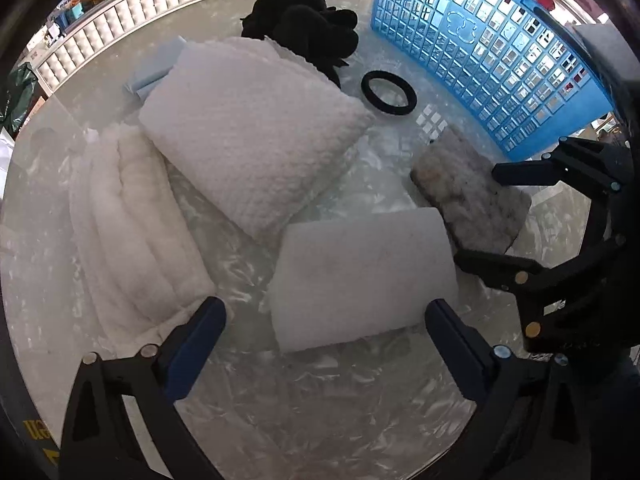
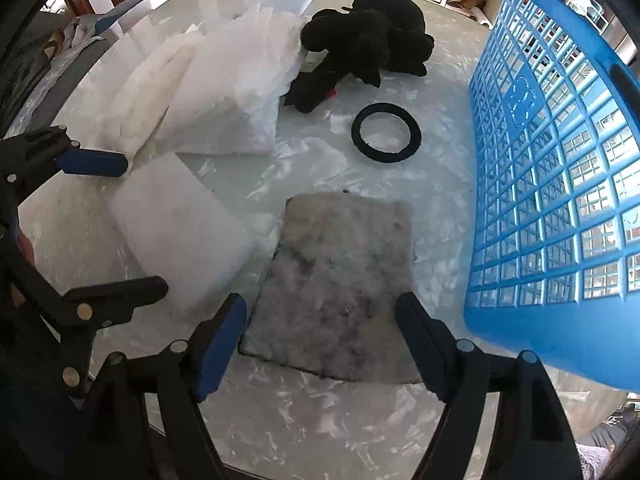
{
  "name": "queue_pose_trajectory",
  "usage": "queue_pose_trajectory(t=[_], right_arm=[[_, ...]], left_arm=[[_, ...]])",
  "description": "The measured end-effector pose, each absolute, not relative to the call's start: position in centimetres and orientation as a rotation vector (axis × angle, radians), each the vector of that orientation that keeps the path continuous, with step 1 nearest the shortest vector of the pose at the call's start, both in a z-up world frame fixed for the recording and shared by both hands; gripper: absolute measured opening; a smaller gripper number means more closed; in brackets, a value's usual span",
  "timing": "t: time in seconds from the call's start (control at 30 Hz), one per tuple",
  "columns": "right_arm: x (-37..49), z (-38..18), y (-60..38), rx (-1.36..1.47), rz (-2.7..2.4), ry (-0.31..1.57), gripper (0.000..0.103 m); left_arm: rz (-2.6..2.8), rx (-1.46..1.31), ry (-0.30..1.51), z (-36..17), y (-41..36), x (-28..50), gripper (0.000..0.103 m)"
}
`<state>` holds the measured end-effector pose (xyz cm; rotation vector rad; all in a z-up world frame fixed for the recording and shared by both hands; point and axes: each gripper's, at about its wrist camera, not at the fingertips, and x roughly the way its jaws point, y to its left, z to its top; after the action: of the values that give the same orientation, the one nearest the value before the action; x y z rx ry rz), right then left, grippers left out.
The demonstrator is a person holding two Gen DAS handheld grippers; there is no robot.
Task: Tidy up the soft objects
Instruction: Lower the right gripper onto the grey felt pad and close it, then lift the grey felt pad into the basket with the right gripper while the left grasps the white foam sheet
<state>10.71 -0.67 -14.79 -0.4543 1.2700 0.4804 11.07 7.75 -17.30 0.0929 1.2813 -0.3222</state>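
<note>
A white foam block [image 1: 360,276] lies on the marble table, also in the right wrist view [image 2: 176,220]. My left gripper [image 1: 324,314] is open, its fingers either side of the block's near end; it shows in the right wrist view [image 2: 140,224]. A grey speckled felt pad [image 2: 336,284] lies beside it, also in the left wrist view [image 1: 468,196]. My right gripper [image 2: 320,312] is open astride the pad's near edge; it shows in the left wrist view [image 1: 476,216]. A white quilted cushion [image 1: 252,128], a folded white fleece [image 1: 132,232], a black plush toy [image 1: 308,28] and a black ring [image 1: 388,92] lie behind.
A blue plastic lattice basket [image 2: 560,184] stands on the right of the table, also in the left wrist view [image 1: 480,44]. A light blue foam piece [image 1: 154,70] lies behind the cushion. A tufted white cabinet [image 1: 120,16] is beyond the table edge.
</note>
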Motion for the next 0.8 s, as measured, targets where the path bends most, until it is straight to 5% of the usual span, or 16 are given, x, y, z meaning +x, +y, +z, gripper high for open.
queue_pose_trajectory(t=[0.3,0.5,0.8], right_arm=[[8.7,-12.7,-1.7,-0.462,0.478,1.24,0.021],[9.5,-11.7,-2.4,-0.416,0.468,1.262,0.015],[8.4,-9.0,-3.5,-0.395,0.495,1.223,0.013]], left_arm=[[-0.323,0.029,1.279,-16.8,8.2,10.6,0.062],[-0.301,0.025,1.264,-16.2,8.7,10.2,0.051],[-0.265,0.074,1.248,-14.3,7.8,9.5,0.051]])
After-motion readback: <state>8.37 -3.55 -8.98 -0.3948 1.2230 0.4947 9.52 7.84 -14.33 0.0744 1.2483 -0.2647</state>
